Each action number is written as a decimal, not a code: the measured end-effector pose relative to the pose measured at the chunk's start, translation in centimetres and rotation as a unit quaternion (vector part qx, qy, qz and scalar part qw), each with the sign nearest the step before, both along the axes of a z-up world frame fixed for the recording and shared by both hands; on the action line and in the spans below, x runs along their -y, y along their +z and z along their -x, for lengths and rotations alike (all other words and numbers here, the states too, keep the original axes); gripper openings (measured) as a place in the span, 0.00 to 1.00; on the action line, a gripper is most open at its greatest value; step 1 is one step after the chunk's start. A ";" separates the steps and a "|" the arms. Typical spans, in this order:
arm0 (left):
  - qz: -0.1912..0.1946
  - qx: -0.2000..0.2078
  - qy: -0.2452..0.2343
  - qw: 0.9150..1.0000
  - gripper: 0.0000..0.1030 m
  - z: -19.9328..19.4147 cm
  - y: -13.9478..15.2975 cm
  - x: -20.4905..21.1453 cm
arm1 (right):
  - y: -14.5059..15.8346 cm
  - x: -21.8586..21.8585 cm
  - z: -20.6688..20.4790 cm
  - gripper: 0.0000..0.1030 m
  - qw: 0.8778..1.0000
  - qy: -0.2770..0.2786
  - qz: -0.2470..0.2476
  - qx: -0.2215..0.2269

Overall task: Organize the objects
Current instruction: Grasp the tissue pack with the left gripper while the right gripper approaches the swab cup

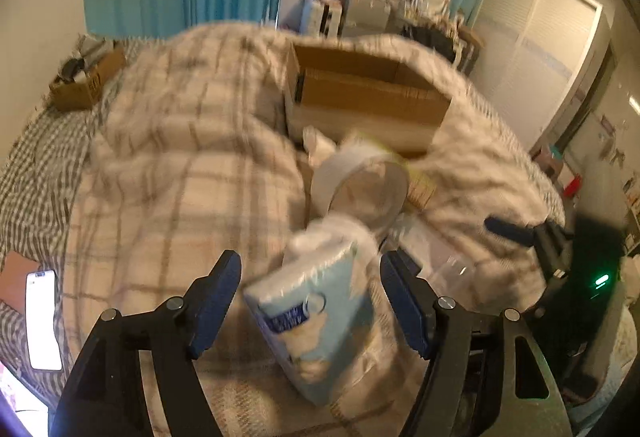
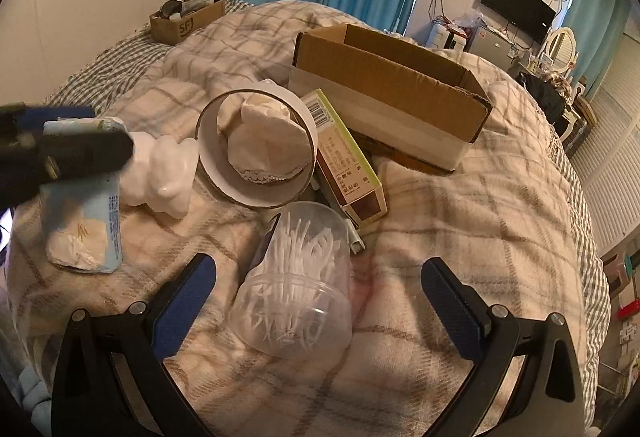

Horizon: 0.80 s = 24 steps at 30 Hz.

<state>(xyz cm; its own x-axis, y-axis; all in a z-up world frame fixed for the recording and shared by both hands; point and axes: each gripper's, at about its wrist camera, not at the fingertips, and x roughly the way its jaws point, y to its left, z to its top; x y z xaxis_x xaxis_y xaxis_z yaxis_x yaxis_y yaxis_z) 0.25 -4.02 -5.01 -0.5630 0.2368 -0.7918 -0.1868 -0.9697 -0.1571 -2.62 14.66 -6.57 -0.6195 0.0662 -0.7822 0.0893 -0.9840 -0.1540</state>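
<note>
A light blue tissue pack (image 1: 316,321) lies on the plaid blanket between the fingers of my left gripper (image 1: 310,301), which is open around it; the left wrist view is blurred. The pack also shows in the right wrist view (image 2: 86,225), under the left gripper (image 2: 60,149). My right gripper (image 2: 320,301) is open around a clear tub of cotton swabs (image 2: 298,285) lying on its side. Beyond are a white tape roll (image 2: 256,145), a white figurine (image 2: 160,169), a green-edged carton (image 2: 344,157) and an open cardboard box (image 2: 392,97).
A smaller cardboard box (image 2: 186,19) with items stands at the far left of the bed. A phone (image 1: 42,317) lies at the left edge. A dresser, TV and mirror (image 2: 560,41) stand beyond the bed on the right.
</note>
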 end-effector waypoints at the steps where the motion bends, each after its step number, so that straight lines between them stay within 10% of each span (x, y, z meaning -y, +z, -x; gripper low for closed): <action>1: 0.003 0.004 -0.001 1.000 0.72 0.0 -0.3 -0.1 | 0.0 0.0 0.1 0.99 1.000 0.000 0.000 0.001; 7: 0.052 0.005 -0.017 0.998 0.70 -0.3 -2.4 -0.9 | -1.6 -0.2 1.0 0.99 1.000 -0.005 -0.001 0.023; 12: 0.041 0.003 -0.020 0.999 0.32 -1.2 -1.4 0.3 | -1.9 0.8 0.8 0.88 0.999 0.014 -0.023 0.020; 14: 0.029 0.001 -0.022 0.999 0.23 -1.5 -0.8 0.9 | -2.1 1.1 0.7 0.69 0.999 0.026 -0.020 0.024; 24: -0.025 -0.029 -0.015 0.999 0.20 -1.2 2.9 1.9 | 1.0 1.1 -0.3 0.56 0.999 0.046 -0.020 -0.017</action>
